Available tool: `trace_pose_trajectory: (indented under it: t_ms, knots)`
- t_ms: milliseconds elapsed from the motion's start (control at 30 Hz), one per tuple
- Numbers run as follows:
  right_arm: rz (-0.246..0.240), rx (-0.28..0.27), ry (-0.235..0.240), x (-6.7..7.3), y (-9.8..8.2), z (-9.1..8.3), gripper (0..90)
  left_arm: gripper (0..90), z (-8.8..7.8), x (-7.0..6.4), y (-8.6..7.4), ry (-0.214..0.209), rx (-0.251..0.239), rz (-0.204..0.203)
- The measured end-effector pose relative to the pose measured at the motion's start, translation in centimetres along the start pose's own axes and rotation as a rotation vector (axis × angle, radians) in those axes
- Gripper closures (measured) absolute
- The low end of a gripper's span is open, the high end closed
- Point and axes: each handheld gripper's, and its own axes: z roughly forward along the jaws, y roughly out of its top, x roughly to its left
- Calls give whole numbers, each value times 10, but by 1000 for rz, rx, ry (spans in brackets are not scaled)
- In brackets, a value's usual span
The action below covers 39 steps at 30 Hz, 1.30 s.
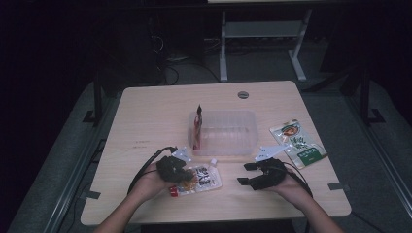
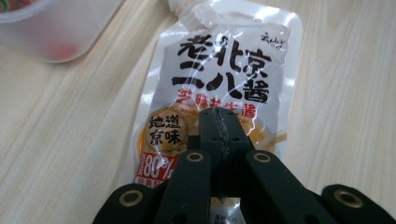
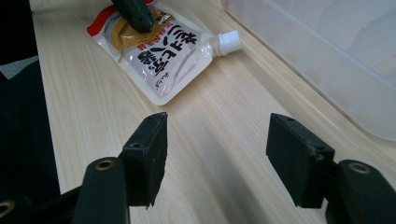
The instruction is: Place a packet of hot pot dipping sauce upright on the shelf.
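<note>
A white spouted sauce pouch (image 1: 206,178) (image 2: 224,60) (image 3: 163,56) with black and red lettering lies flat on the wooden table near the front edge, its cap pointing at the clear tub. My left gripper (image 1: 187,174) (image 2: 219,119) (image 3: 135,14) is shut, and its joined tips rest on the orange printed part of the pouch. Whether any film is pinched between the jaws I cannot tell. My right gripper (image 1: 247,174) (image 3: 217,140) hovers open to the right of the pouch, with bare table between its fingers.
A clear plastic tub (image 1: 228,141) (image 2: 46,32) (image 3: 317,46) stands mid-table, with a red pouch (image 1: 197,128) upright in its left end. A green snack packet (image 1: 297,143) lies to the tub's right. A cable grommet (image 1: 243,94) sits near the far edge.
</note>
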Motion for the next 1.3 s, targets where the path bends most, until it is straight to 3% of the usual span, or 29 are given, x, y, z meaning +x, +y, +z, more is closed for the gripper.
trace_pose_trajectory:
  t_ms: [367, 733, 833, 1067, 1300]
  knots:
    - [-11, 15, 36, 5, 11, 17, 382, 900, 7, 3, -1, -6, 12, -16]
    - [32, 42, 123, 7, 32, 62, 382, 900, 8, 3, -1, -3, 15, -20]
    - [25, 53, 129, 7, 36, 73, 382, 900, 8, 3, -1, -3, 13, -22]
    - [59, 69, 156, 7, 35, 78, 386, 900, 8, 3, -1, -4, 16, -19]
    - [62, 94, 184, 10, 33, 84, 420, 900, 8, 3, -2, -4, 14, -19]
